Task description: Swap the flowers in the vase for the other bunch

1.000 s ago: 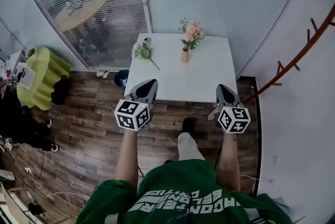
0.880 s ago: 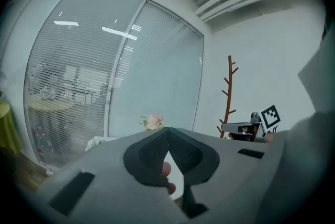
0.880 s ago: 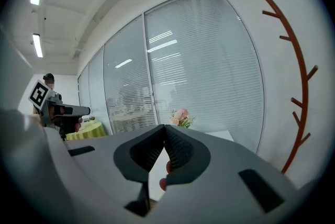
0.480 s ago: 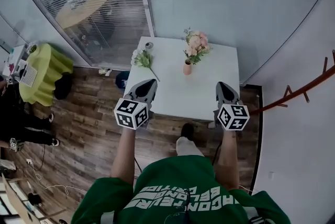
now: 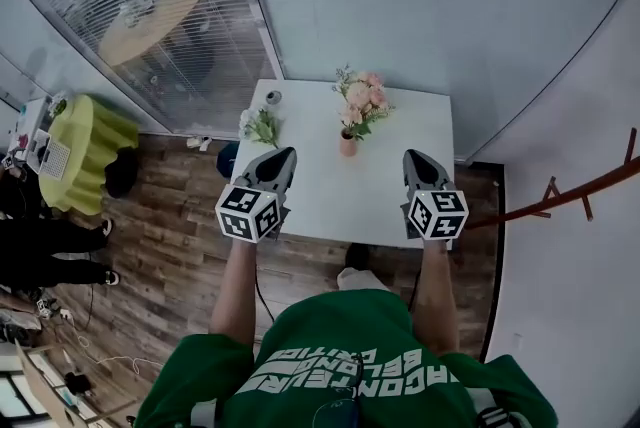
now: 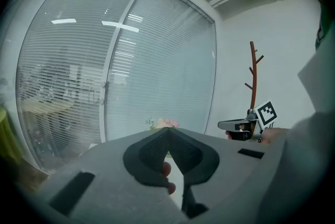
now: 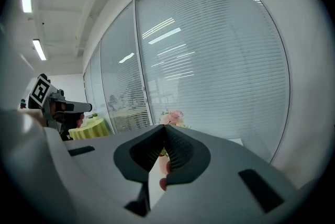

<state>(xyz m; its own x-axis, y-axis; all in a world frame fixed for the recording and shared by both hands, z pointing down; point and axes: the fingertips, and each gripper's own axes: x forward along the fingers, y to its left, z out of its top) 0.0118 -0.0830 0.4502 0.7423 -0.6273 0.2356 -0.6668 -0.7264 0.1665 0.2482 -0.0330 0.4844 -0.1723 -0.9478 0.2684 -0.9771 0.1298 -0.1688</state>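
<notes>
Both tools have advanced over the surface [image 5: 410, 131] edge. Now the left tool [image 5: 282, 156] and right tool [image 5: 413, 158] are clamped together, empty. At twelve o'clock between them stands the vase [image 5: 348, 145] with pink flowers [image 5: 360, 101]; the other bunch [image 5: 262, 126] lies at eleven o'clock from the left tool.

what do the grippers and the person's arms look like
Both the left gripper and right gripper are grey and tapered, with dark ribbed pads inside. Each carries a white cube printed with black square markers. The person wears a green short-sleeved shirt with white lettering; forearms bare.
</notes>
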